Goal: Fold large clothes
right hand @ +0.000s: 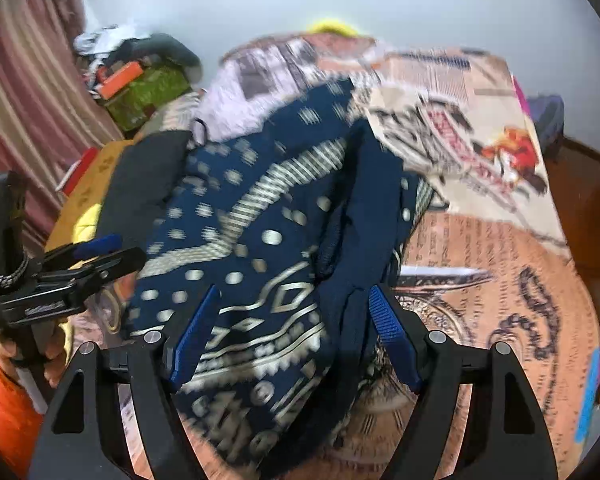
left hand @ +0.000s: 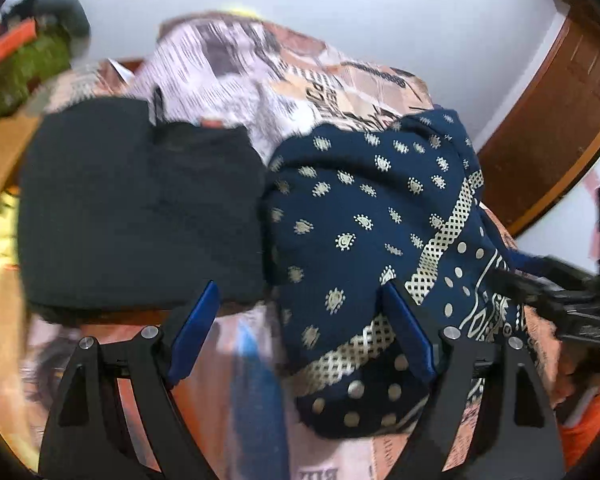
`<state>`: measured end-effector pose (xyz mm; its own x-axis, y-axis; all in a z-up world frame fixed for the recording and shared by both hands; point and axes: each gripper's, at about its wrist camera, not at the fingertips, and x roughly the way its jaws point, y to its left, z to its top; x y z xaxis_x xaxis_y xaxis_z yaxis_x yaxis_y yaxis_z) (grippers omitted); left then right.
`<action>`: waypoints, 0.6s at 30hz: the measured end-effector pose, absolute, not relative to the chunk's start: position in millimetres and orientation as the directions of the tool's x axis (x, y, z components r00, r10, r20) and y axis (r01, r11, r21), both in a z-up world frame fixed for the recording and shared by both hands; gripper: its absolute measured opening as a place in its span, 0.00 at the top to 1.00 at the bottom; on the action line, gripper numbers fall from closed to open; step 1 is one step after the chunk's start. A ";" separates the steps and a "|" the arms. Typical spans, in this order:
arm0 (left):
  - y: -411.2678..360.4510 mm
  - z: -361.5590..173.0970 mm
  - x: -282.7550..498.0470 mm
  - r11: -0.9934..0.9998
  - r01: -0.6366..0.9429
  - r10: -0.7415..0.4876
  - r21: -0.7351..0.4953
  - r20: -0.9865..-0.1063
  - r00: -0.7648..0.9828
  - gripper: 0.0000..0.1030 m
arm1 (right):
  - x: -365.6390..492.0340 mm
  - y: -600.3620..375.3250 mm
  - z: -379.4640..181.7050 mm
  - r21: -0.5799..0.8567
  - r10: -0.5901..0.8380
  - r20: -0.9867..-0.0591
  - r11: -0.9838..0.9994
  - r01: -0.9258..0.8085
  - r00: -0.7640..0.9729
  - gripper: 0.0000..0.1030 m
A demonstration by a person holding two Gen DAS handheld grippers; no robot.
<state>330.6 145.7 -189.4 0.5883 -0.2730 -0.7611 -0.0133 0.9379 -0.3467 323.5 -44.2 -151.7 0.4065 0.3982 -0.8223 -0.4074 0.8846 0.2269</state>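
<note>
- Your left gripper (left hand: 300, 320) is hanging wide open, gripping nothing, over the bedsheet (left hand: 260, 360).
- Your right gripper (right hand: 296, 320) is sitting released around the navy printed garment (right hand: 260, 240), which is lying beside a folded black garment (left hand: 140, 208).

Motion-blurred newspaper-print bedsheet (left hand: 236, 64) and far clutter (left hand: 24, 60)

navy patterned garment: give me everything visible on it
The navy patterned garment is soft woven-looking cloth, dark blue with cream paisley dots, lattice bands and a geometric border. It lies bunched in a rough folded heap on the printed bedsheet, beside the black folded garment. Both the left gripper and the right gripper are open over it.
</note>
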 end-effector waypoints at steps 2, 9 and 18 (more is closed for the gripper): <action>148.6 -196.2 339.4 0.906 -0.005 -0.343 -0.423 -0.743 0.575 0.19 | 333.9 -51.7 -164.4 0.237 0.382 -0.835 0.899 -0.369 0.395 0.28; 143.8 -238.6 380.1 0.789 -0.031 -0.534 -0.613 -0.711 0.457 0.14 | 367.2 -83.1 -199.3 0.510 0.554 -0.808 0.828 -0.234 0.200 0.27; 138.2 -237.3 377.3 0.773 -0.054 -0.541 -0.632 -0.701 0.464 0.26 | 360.5 -68.8 -191.5 0.549 0.603 -0.771 0.793 -0.264 0.205 0.42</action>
